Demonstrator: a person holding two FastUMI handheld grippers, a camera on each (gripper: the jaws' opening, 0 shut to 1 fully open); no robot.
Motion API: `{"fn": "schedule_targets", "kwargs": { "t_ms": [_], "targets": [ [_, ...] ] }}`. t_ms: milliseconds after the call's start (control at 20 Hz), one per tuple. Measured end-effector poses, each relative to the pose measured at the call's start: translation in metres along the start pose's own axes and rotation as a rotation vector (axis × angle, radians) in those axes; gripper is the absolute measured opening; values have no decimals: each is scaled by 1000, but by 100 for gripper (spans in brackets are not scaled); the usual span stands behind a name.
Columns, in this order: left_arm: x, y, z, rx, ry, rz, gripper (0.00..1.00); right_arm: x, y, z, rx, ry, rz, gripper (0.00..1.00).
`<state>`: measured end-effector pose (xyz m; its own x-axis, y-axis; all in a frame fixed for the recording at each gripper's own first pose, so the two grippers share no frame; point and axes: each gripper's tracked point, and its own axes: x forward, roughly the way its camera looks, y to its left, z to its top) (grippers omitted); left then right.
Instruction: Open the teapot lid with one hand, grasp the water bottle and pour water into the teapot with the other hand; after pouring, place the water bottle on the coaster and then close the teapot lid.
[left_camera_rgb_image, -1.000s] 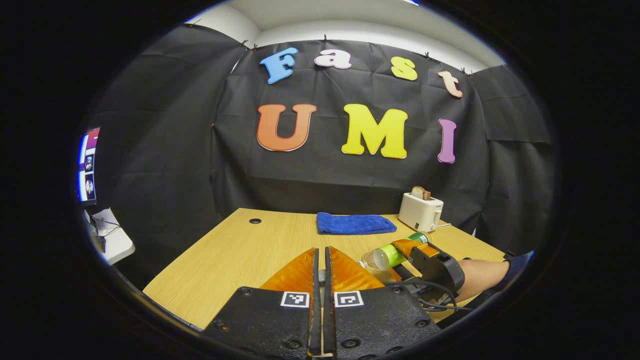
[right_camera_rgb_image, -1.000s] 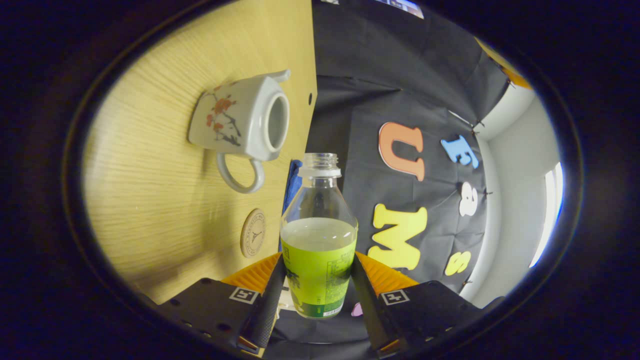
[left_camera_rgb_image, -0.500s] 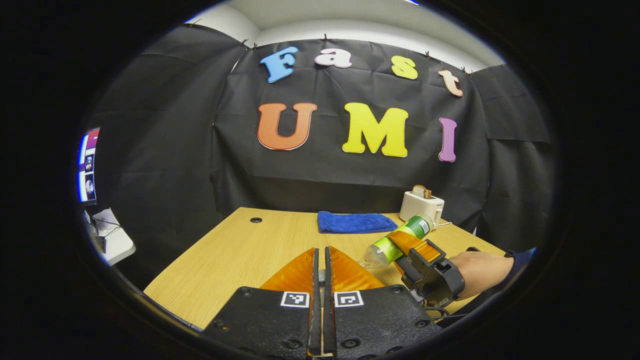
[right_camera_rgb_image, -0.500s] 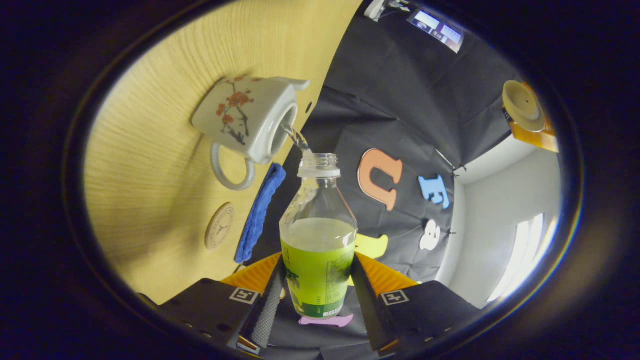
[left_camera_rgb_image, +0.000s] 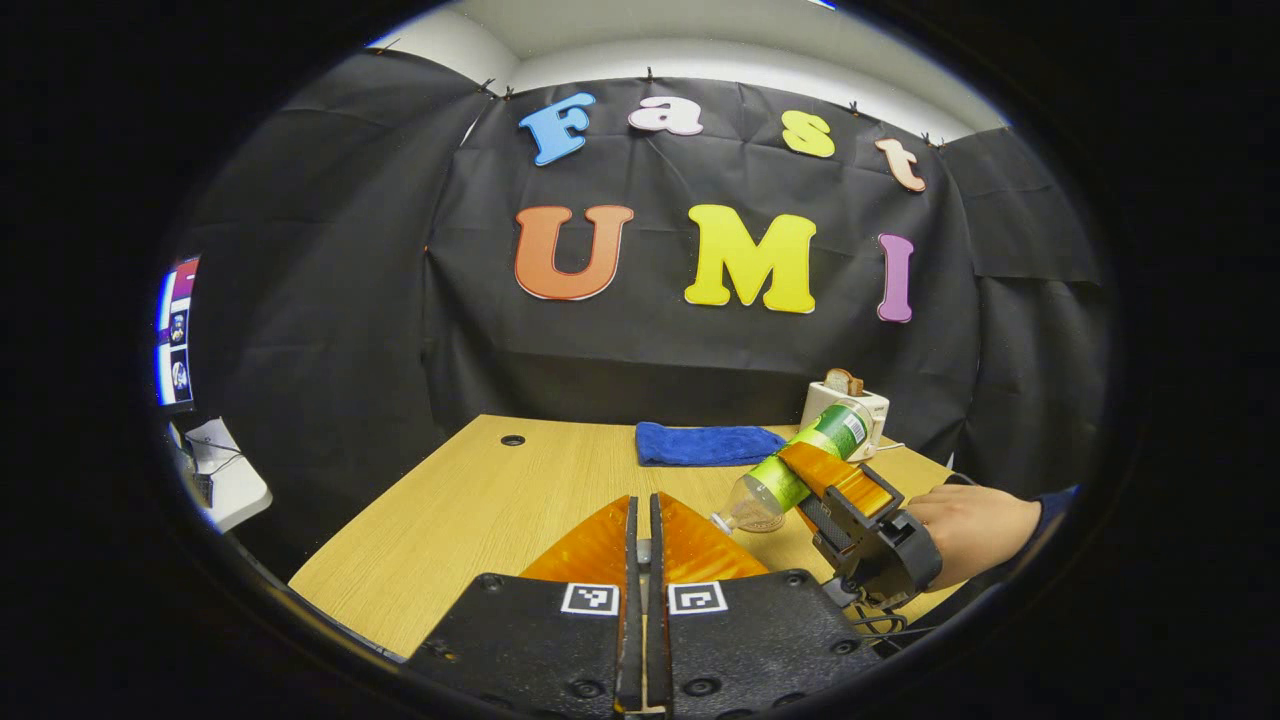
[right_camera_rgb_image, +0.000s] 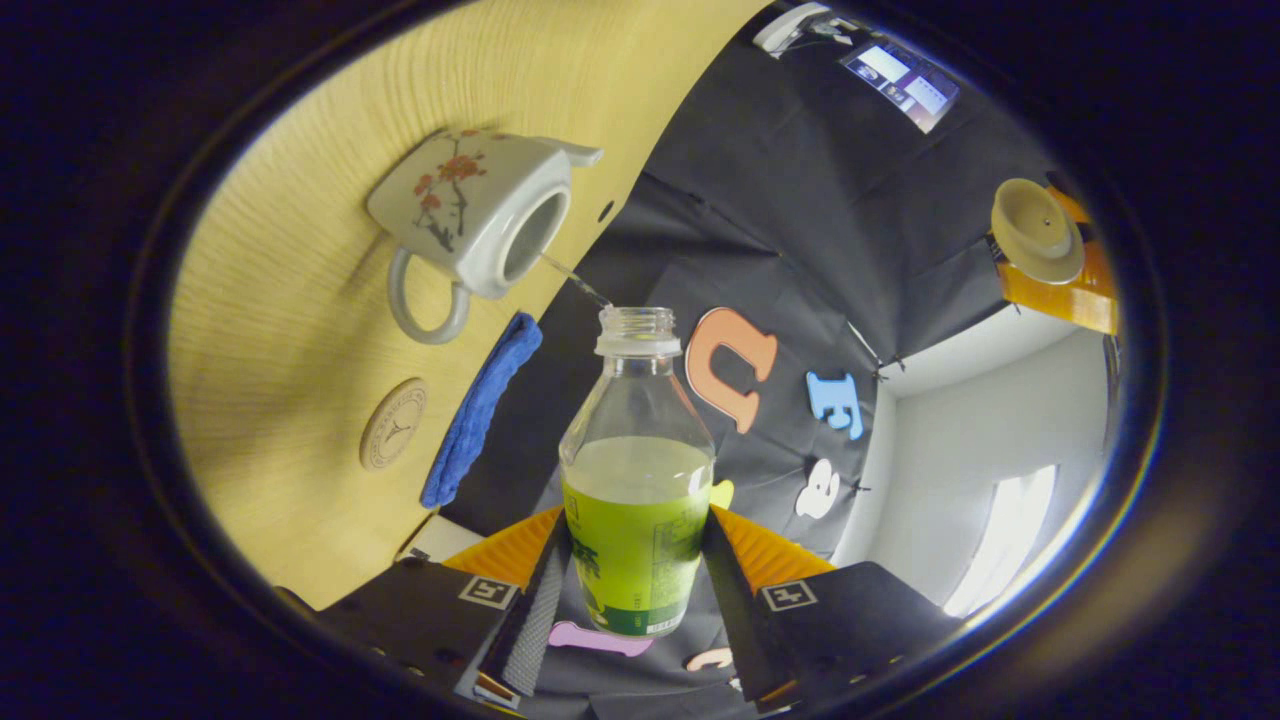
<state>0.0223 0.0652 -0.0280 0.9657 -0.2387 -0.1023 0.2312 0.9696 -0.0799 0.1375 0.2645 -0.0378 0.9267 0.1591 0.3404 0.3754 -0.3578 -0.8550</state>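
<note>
Plastic sides of the bottle (right_camera_rgb_image: 637, 530) sit pinched between both fingers of the right gripper (right_camera_rgb_image: 634, 590), gripping the labelled lower half, its mouth tipped toward 11 o'clock where a thin stream (right_camera_rgb_image: 575, 282) runs into the open teapot (right_camera_rgb_image: 470, 225). In the left gripper view, the left gripper (left_camera_rgb_image: 643, 545) has its fingers almost together; the right gripper view shows it holding the lid (right_camera_rgb_image: 1037, 243) up at 2 o'clock.

Risk, as I judge it: the stream is narrow and enters near the rim of the opening, so a small wobble or a steeper tilt could throw water onto the table (right_camera_rgb_image: 300, 400). A smooth bottle held low could also slip or twist. The coaster (right_camera_rgb_image: 393, 437) lies at 8 o'clock, just beside the blue towel (right_camera_rgb_image: 480, 410), so a careless set-down might land half on cloth.

Hard to make out: how full the teapot is, since its inside is in shadow, and the lid knob stays hidden between the left fingers
</note>
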Motion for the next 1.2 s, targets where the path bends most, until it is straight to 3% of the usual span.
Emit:
{"fn": "schedule_targets", "kwargs": {
  "t_ms": [1200],
  "targets": [
    [5,3,-6,-4,23,2,4,-3,-8,9,-105,-34,-54,73]
  ]
}}
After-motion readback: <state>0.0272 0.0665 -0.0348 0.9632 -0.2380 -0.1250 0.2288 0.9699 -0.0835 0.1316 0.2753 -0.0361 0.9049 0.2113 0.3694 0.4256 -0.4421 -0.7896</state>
